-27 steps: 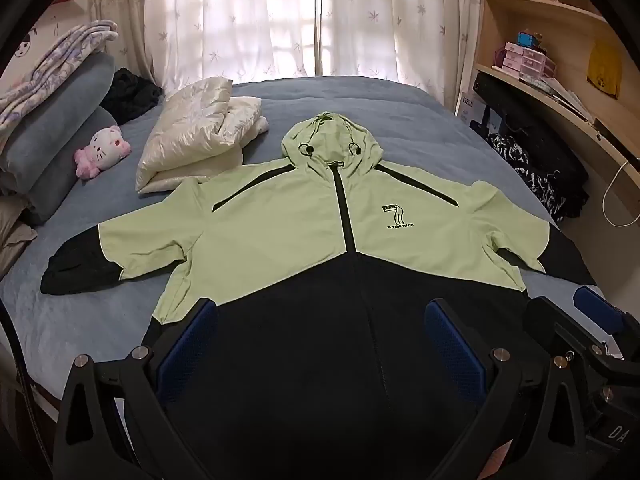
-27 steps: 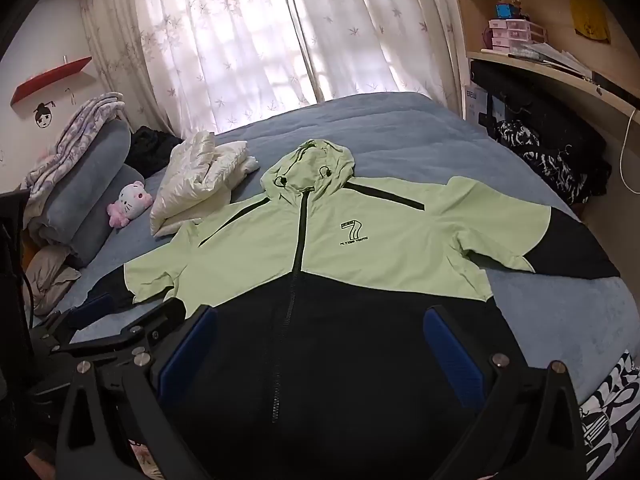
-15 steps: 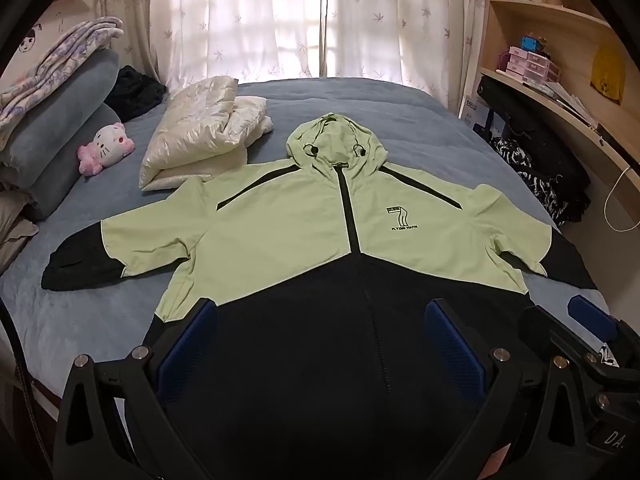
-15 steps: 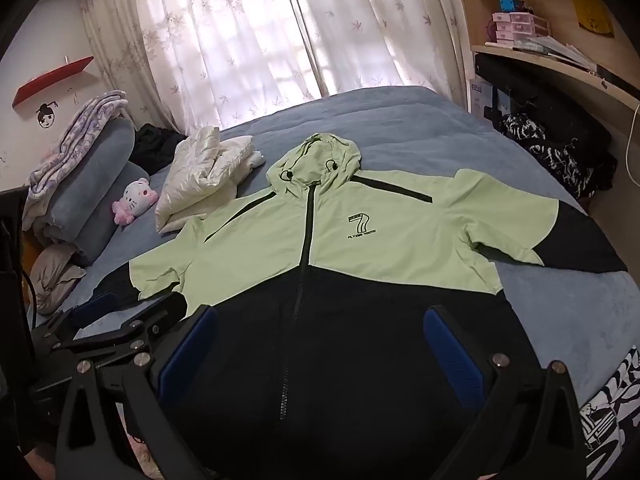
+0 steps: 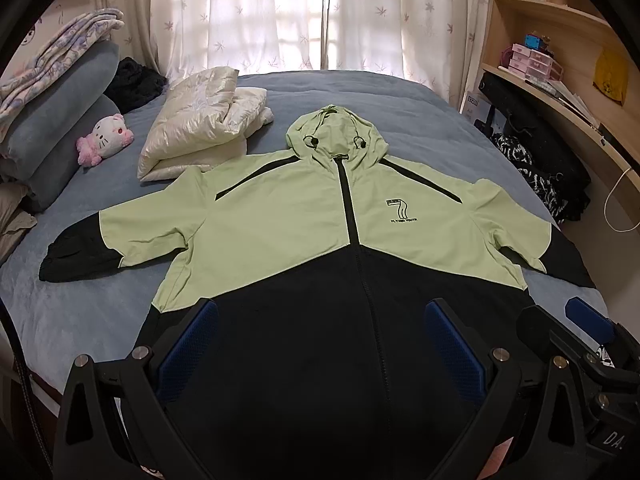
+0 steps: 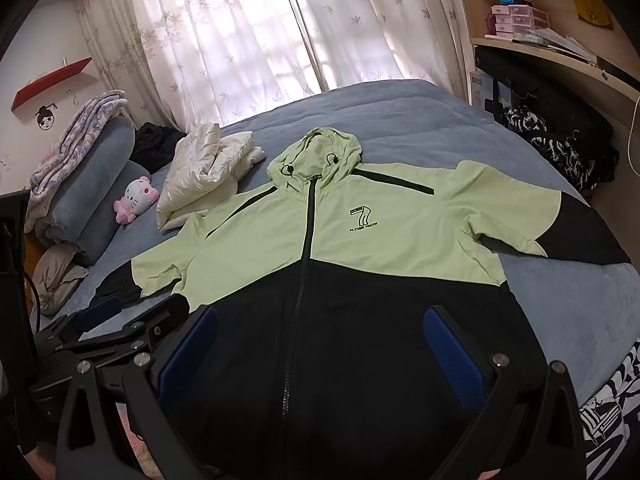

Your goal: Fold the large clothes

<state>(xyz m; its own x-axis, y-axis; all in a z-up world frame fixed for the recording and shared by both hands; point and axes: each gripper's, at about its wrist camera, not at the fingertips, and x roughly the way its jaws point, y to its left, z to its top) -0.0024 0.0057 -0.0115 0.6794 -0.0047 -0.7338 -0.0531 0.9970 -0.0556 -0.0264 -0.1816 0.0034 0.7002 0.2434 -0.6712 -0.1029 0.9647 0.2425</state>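
The left gripper hangs low over the near hem of the jacket, its two blue-padded fingers spread wide with nothing between them but dark cloth below. The right gripper hovers just beside it to the right, fingers equally parted and empty; each tool shows at the edge of the other's view, so they sit close together at the near edge of the bed. Both point forward and slightly down, toward the far end of the room. The jacket lies flat, front up, zipped, on the blue bed: black lower half nearest, pale green chest beyond, hood pointing toward the far curtains, sleeves stretched out left and right with black cuffs. Past its left shoulder sits a folded cream puffy coat, and further left a pink and white plush cat against rolled grey bedding. Wooden shelves run along the right wall.
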